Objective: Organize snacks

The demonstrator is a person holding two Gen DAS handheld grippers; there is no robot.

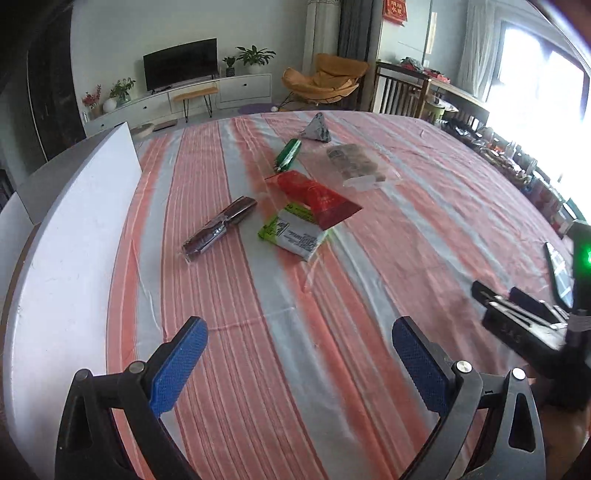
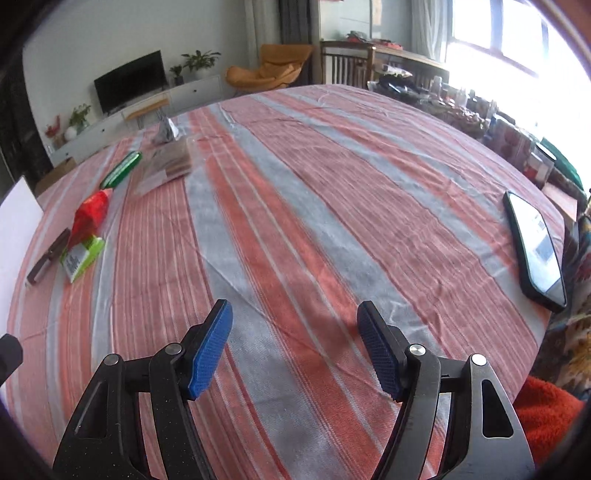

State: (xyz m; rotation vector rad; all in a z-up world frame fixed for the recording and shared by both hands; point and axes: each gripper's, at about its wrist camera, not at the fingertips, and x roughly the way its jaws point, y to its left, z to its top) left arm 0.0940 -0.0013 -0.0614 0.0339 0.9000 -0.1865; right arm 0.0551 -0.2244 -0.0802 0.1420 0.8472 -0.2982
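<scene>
While both grippers are hovering over the striped surface [image 1: 332, 280], the left gripper [image 1: 299, 354] and right gripper [image 2: 295, 343] are holding their fingers apart, gripping nothing. Well ahead, the snacks are lying scattered: red packet [image 1: 317, 197] overlapping green-white packet [image 1: 291, 234], dark bar [image 1: 218, 229] beside them.

Very little can be read. In the left wrist view, the red hanging [image 1: 394, 8] at the top of the frame, on the far wall, carries gold Chinese characters, too small to make out. The green and white packet [image 1: 291, 232] in the middle of the frame has lines of fine black print on its white face, blurred beyond reading; the right wrist view shows the same packet [image 2: 82, 258] at the left edge, no clearer. The phone [image 2: 535, 245] at the right shows a lit screen with illegible content.
</scene>
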